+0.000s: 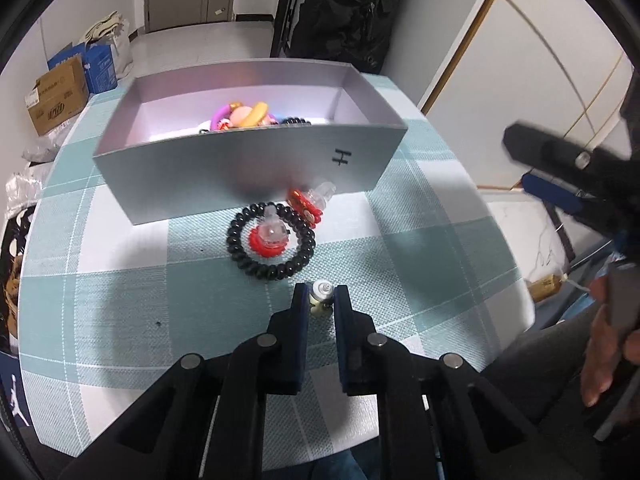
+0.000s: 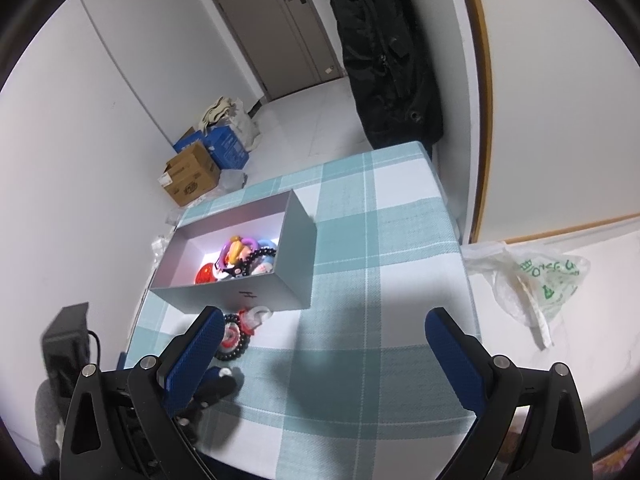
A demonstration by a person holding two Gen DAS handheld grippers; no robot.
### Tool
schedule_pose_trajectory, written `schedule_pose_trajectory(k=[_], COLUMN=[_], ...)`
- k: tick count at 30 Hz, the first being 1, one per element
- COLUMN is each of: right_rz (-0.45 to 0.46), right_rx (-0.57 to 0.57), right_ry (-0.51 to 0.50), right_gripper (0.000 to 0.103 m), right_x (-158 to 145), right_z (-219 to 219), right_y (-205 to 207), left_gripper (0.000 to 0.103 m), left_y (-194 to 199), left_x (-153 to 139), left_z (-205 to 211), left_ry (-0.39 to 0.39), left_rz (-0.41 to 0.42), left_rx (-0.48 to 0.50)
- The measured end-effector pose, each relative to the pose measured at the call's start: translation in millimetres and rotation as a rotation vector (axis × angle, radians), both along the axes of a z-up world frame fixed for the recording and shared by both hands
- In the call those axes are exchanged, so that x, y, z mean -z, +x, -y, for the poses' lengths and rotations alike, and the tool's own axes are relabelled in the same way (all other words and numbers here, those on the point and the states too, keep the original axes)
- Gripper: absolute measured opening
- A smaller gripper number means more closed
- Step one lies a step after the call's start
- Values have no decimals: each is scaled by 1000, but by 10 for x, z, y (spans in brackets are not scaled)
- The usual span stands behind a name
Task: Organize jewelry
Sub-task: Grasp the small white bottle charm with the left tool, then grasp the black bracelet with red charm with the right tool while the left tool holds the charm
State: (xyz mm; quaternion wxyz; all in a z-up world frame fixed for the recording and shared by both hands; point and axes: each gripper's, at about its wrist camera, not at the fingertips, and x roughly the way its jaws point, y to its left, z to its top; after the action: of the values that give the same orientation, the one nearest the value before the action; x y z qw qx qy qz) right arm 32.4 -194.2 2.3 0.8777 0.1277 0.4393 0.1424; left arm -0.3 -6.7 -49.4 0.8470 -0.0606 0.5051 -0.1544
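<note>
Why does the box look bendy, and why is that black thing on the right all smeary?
Left wrist view: the fisheye lens bows the box and rounds the table edges; the right gripper is smeared by motion blur. Right wrist view: the same lens curves the walls; the box's inside glows bright white, and soft shadows fall across the table.

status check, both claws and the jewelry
Left claw shut on small pale trinket. Right claw open, empty. Black bead bracelet outside grey box. Path clear.
</note>
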Motion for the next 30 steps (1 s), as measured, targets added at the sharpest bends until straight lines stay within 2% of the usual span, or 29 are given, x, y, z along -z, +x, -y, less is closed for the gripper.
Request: schedule_pose_trajectory(k=[8, 14, 16, 19, 22, 30], right_rz=[-43, -117, -142, -174, -208, -204], right_rx=[-52, -126, -158, -197, -217, -217], right_ry=[28, 76, 99, 79, 58, 53], right_gripper=[101, 99, 89, 75, 66, 58], right_x=[101, 269, 335, 432, 543, 576], right_z=[-162, -339, -426, -582, -724, -916], right_y=[60, 109, 139, 192, 256, 384], left_gripper=[8, 8, 8, 8, 8, 8], left_y=[33, 9, -4, 7, 42, 92], left_x=[-250, -470, -509, -504, -452, -411], left_z=[-303, -490, -511, -545, -627, -849], left_ry=[-105, -160, -175, -197, -210, -229], left_rz=[48, 114, 130, 134, 119, 84], left_rx=[-67, -103, -106, -112, -126, -146])
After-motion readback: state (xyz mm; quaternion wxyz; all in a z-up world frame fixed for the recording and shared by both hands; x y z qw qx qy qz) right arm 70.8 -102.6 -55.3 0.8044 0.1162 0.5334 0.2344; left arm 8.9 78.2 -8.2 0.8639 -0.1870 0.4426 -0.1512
